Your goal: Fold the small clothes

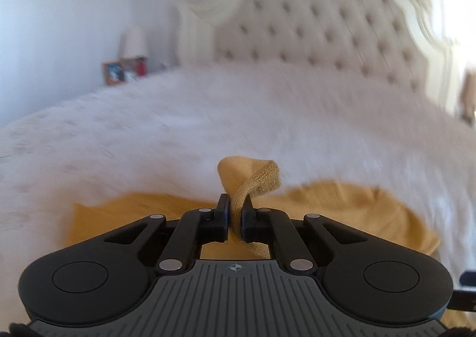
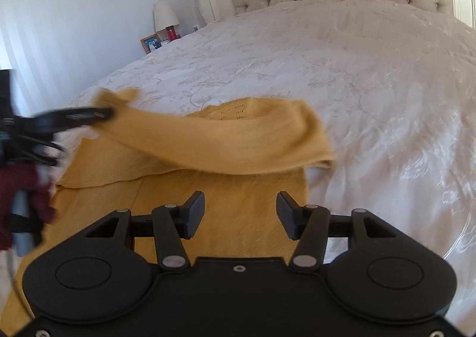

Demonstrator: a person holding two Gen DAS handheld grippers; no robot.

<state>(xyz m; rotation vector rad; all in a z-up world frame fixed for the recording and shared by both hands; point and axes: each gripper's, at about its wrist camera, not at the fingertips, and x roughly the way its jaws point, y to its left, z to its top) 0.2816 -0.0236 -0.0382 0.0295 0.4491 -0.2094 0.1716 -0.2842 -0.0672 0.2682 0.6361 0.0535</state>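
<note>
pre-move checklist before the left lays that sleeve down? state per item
1. Left gripper clamped on the sleeve cuff: ok.
2. Right gripper open, holding nothing: ok.
3. Right gripper out of the sleeve's path: ok, it hangs over the lower sweater, nearer the camera.
4. Sweater body flat on the bed: cannot tell, the lifted sleeve hides its upper part.
5. Sleeve lifted off the body, not dragging: ok.
6. Landing spot in left view: cannot tell, blurred.
</note>
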